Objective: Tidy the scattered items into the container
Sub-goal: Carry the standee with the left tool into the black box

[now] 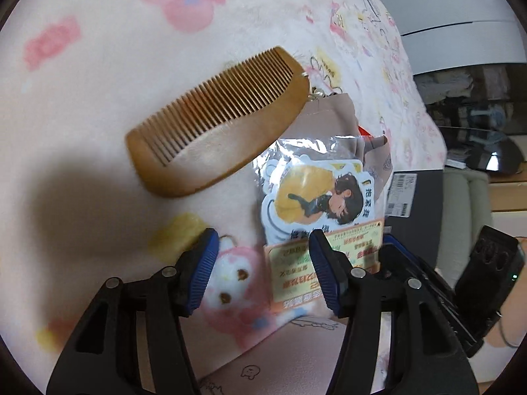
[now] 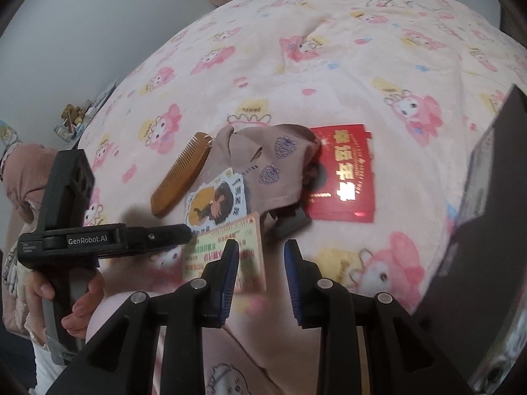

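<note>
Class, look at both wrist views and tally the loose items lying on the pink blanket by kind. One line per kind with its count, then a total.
Wooden comb: 1
Bagged sticker with printed card: 1
Beige fabric pouch: 1
Red envelope: 1
Dark grey piece at the pouch's lower edge, kind unclear: 1
Total: 5

Both views bright, soft indoor light. Strong fisheye bending, dark vignette in corners. Left view: broad soft shadow on blanket point(image 1: 98, 65) under comb point(image 1: 217, 121), comb edges slightly smeared; white glare on sticker bag point(image 1: 313, 191); card point(image 1: 296, 263) near fingers blurred. Right view: glare streaks on red envelope point(image 2: 342, 174); card point(image 2: 224, 250) heavily blurred; dark box point(image 2: 487, 217) at right edge smeared, out of focus.
</note>
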`<action>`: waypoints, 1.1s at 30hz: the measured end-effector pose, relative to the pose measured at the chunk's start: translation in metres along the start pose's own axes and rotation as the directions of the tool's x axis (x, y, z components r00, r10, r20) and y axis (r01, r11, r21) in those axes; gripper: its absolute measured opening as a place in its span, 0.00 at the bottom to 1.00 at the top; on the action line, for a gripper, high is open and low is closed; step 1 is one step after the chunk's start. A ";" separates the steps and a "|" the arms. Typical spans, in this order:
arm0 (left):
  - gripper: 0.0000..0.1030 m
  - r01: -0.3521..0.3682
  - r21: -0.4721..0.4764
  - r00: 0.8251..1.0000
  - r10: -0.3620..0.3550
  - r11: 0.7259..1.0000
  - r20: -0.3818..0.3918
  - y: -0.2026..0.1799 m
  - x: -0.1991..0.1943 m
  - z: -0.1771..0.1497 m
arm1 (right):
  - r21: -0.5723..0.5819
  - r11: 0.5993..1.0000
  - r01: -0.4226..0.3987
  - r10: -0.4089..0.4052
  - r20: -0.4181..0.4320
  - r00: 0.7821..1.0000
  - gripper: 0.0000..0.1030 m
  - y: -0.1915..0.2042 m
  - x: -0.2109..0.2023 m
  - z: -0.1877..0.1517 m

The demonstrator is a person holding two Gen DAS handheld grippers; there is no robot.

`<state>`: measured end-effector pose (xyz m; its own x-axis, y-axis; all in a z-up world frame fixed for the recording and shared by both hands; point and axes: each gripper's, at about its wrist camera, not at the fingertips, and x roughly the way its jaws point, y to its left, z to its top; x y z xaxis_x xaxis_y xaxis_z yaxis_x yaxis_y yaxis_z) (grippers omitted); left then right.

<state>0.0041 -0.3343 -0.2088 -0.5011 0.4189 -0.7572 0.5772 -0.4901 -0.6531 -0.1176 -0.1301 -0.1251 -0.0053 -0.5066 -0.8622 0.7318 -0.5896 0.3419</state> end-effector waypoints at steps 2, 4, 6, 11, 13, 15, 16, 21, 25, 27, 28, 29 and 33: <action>0.57 0.047 -0.013 0.999 -0.048 0.999 -0.020 0.004 0.008 0.005 | -0.006 1.000 -0.011 0.011 -0.013 1.000 0.24 0.001 0.011 0.002; 0.55 0.050 -0.019 0.999 -0.050 0.999 -0.011 0.001 0.008 0.006 | -0.011 1.000 -0.009 0.008 -0.037 0.999 0.18 0.004 0.022 0.001; 0.52 0.060 0.012 0.998 -0.060 0.998 -0.001 -0.010 0.005 0.002 | -0.010 1.000 -0.015 0.015 -0.024 1.000 0.17 0.007 0.021 -0.003; 0.52 0.014 0.131 0.998 -0.022 0.991 0.058 -0.055 -0.015 -0.020 | -0.014 1.000 -0.017 0.018 0.048 0.999 0.16 0.011 -0.017 -0.008; 0.52 0.006 0.179 0.997 -0.021 0.984 0.080 -0.076 -0.024 -0.030 | -0.021 1.000 -0.010 0.012 0.085 0.996 0.16 0.010 -0.040 -0.011; 0.52 0.000 0.227 0.995 -0.022 0.974 0.096 -0.095 -0.031 -0.039 | -0.015 1.000 -0.013 0.014 0.118 0.993 0.16 0.007 -0.063 -0.016; 0.52 0.001 0.251 0.995 -0.026 0.968 0.099 -0.106 -0.032 -0.044 | -0.003 1.000 -0.013 0.013 0.134 0.991 0.16 0.003 -0.075 -0.019; 0.52 0.010 0.337 0.996 -0.041 0.941 0.083 -0.161 -0.024 -0.059 | 0.048 0.999 0.008 -0.017 0.186 0.982 0.16 -0.017 -0.121 -0.037; 0.52 0.018 0.409 0.997 -0.048 0.913 0.062 -0.215 -0.001 -0.069 | 0.080 0.996 0.040 -0.057 0.228 0.972 0.16 -0.041 -0.153 -0.052; 0.52 0.028 0.431 0.998 -0.053 0.902 0.046 -0.236 0.011 -0.075 | 0.092 0.994 0.057 -0.078 0.240 0.968 0.16 -0.055 -0.166 -0.056; 0.52 0.033 0.443 0.998 -0.056 0.896 0.038 -0.246 0.017 -0.079 | 0.097 0.993 0.065 -0.088 0.244 0.966 0.16 -0.061 -0.172 -0.058; 0.52 0.038 0.455 0.998 -0.058 0.890 0.030 -0.255 0.022 -0.083 | 0.104 0.992 0.076 -0.099 0.247 0.964 0.16 -0.070 -0.178 -0.060; 0.52 0.059 0.490 0.998 -0.058 0.870 -0.017 -0.283 0.050 -0.095 | 0.142 0.981 0.128 -0.161 0.249 0.955 0.16 -0.105 -0.193 -0.070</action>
<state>-0.1224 -0.1022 -0.0620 -0.5223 0.4599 -0.7181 0.1569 -0.7759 -0.6111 -0.1459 0.0740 -0.0211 -0.2922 -0.5455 -0.7855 0.6205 -0.7331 0.2783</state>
